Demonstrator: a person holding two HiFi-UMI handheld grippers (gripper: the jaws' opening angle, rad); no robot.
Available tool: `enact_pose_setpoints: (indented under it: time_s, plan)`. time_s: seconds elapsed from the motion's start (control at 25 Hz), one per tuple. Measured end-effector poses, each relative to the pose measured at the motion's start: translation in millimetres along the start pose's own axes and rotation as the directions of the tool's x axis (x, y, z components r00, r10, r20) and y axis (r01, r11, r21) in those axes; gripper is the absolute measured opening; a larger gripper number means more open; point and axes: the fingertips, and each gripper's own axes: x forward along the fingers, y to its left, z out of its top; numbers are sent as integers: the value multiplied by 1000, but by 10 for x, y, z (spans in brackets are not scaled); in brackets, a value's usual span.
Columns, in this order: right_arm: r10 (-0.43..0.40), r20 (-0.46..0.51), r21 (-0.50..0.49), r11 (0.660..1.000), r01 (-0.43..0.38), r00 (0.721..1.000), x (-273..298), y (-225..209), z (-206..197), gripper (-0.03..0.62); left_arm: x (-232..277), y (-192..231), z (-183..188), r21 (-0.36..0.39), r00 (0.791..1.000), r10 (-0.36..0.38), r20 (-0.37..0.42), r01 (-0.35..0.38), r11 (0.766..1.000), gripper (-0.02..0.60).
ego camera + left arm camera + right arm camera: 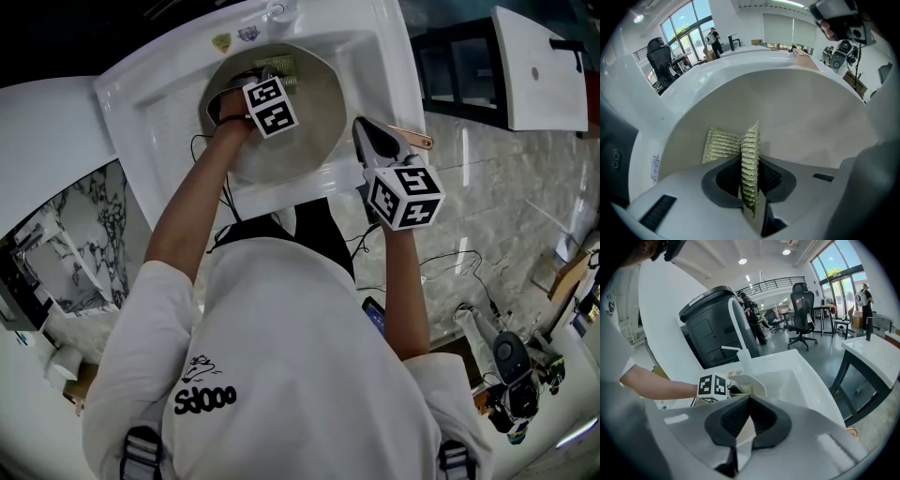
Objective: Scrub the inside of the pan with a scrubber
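A round pan with a pale inside lies in the white sink. My left gripper reaches into the pan at its far side and is shut on a yellow-green mesh scrubber. In the left gripper view the scrubber stands pinched between the pads, one flap folded left against the pan wall. My right gripper is at the sink's right front corner, shut on the pan's handle, whose copper tip sticks out to the right. The right gripper view shows a pale strip between the pads.
A faucet rises at the sink's far edge, also visible as a white arch. A black bin stands behind the sink. A marble floor with cables and gear lies to the right. A white panel sits top right.
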Motion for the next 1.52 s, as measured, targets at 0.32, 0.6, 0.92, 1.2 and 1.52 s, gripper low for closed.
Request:
enact_pose_setpoints:
  time_s: [0.32,0.6,0.92,1.2,1.52]
  plan:
    - [3,5,-2,1000,-3,1000,21,52,12,9,-137,-488,-17,27,959,-278,-56,280,960,66]
    - [4,7,-7,1000,-4,1000,8,92,7,9,-331,-1224,-138,37,847,-523,-100,528,848,64]
    - [10,19,-21,1000,-9,1000,14,202,12,9,-358,-1587,-109,-14,759,-648,-56,649,761,64]
    - [10,24,-32,999,-9,1000,-31,283,7,9,-519,-1696,-190,-56,658,-750,-60,748,661,64]
    - [6,27,-35,999,-6,1000,-70,372,-17,9,-847,-1816,-243,-26,526,-847,-81,848,529,64]
